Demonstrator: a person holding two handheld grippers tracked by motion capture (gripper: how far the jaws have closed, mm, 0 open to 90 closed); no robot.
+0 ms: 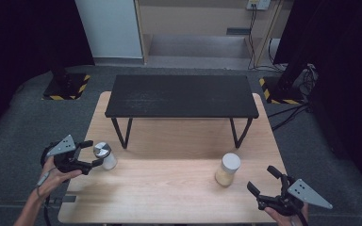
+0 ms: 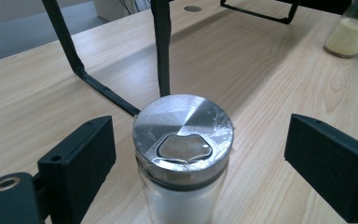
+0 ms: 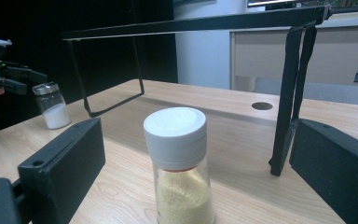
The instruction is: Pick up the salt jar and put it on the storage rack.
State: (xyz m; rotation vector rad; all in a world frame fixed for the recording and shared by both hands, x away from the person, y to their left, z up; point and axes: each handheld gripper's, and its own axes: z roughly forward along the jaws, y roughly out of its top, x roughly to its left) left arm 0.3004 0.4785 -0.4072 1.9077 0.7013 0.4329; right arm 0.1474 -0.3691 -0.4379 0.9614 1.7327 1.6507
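Observation:
A glass jar of white powder with a metal lid [image 1: 103, 153] [image 2: 182, 135] stands near the table's left edge. My left gripper [image 1: 94, 152] [image 2: 199, 156] is open around it, a jaw on each side with gaps to the glass. A jar of yellow grains with a white cap [image 1: 228, 168] [image 3: 177, 140] stands right of the middle. My right gripper [image 1: 260, 178] [image 3: 193, 172] is open and points at it from the near right, its tips a little short of the jar. The right gripper view also catches the left gripper [image 3: 2, 74] and the white-powder jar [image 3: 51, 105] far off at the left.
A low black shelf on thin metal legs [image 1: 181, 96] spans the far half of the wooden table [image 1: 169, 188]. Its legs [image 2: 162, 46] [image 3: 291, 93] stand close behind both jars. The yellow jar [image 2: 352, 35] is at the upper right of the left gripper view.

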